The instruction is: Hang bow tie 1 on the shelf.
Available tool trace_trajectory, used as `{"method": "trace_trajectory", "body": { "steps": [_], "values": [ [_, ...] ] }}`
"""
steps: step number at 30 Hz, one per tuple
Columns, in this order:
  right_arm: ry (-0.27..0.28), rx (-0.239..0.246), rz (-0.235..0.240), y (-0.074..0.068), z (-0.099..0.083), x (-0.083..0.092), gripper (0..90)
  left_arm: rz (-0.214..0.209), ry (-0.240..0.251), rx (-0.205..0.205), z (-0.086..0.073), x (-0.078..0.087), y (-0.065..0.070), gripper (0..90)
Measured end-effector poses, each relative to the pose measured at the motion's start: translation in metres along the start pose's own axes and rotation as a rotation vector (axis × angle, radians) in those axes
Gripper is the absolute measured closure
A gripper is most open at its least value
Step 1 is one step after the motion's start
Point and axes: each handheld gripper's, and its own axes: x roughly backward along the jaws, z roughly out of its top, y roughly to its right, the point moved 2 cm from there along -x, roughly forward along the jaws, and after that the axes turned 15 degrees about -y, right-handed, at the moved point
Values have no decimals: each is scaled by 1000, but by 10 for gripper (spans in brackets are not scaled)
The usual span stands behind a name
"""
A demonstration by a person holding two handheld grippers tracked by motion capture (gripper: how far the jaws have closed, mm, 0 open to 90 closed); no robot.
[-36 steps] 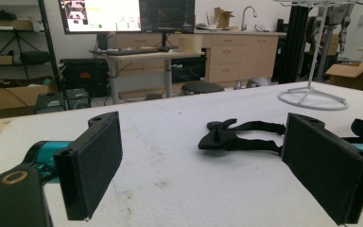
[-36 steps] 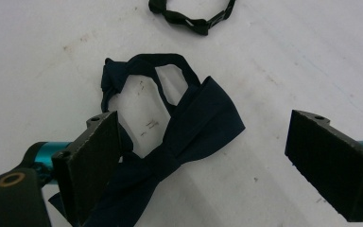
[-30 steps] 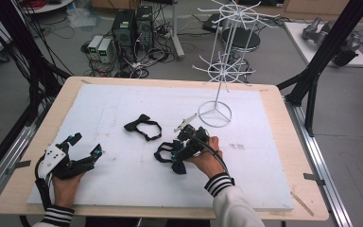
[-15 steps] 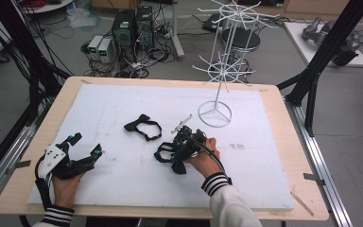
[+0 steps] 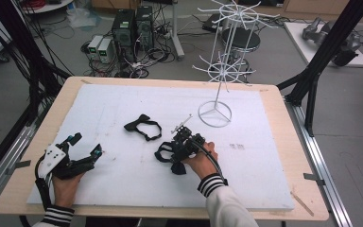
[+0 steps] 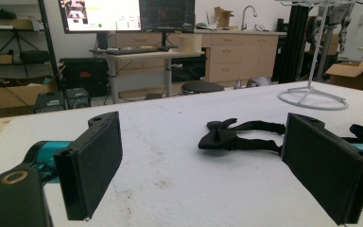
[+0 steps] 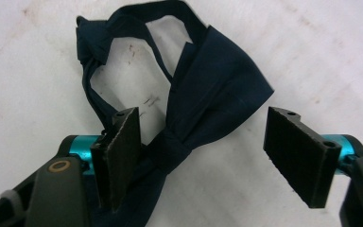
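Looking down from the high view, the right gripper [image 5: 174, 152] covers a dark bow tie [image 5: 164, 154] at 6 o'clock of the wire stand [image 5: 214, 113]; the left gripper [image 5: 84, 147] rests open. In the left gripper view, a second bow tie [image 6: 238, 136] lies ahead. In the right gripper view, the jaws, just closing, do not yet press the soft, light, limp fabric; the center knot [image 7: 169, 145] seems the best hold.

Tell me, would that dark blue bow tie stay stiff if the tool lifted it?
Probably not. The bow tie is soft folded cloth with a thin looped strap, so it would likely droop. It looks light and unlikely to roll.
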Motion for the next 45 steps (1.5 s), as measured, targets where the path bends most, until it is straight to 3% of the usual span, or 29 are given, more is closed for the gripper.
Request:
{"method": "trace_trajectory", "body": {
  "steps": [7, 13, 19, 23, 25, 29, 38, 45],
  "values": [
    [-14, 3, 14, -1, 1, -2, 372, 0, 0, 0, 0, 0, 0, 137],
    [-33, -24, 54, -2, 0, -3, 436, 0, 0, 1, 0, 0, 0, 137],
    [-42, -15, 36, -3, 0, -3, 482, 0, -1, 1, 0, 0, 0, 137],
    [-57, 12, 17, -7, 0, -2, 622, 0, 0, 2, 0, 0, 0, 137],
    [-62, 29, 15, -7, 0, -1, 651, 0, -1, 2, 0, 0, 0, 137],
    [-68, 23, 28, -6, 0, -1, 749, 0, 0, 1, 0, 0, 0, 137],
    [-55, 16, 44, -6, -1, 1, 759, 1, -1, 1, 0, 0, 0, 137],
    [10, 23, 37, -6, -3, 8, 759, 1, -1, 1, 0, 0, 0, 137]
  ]
}}
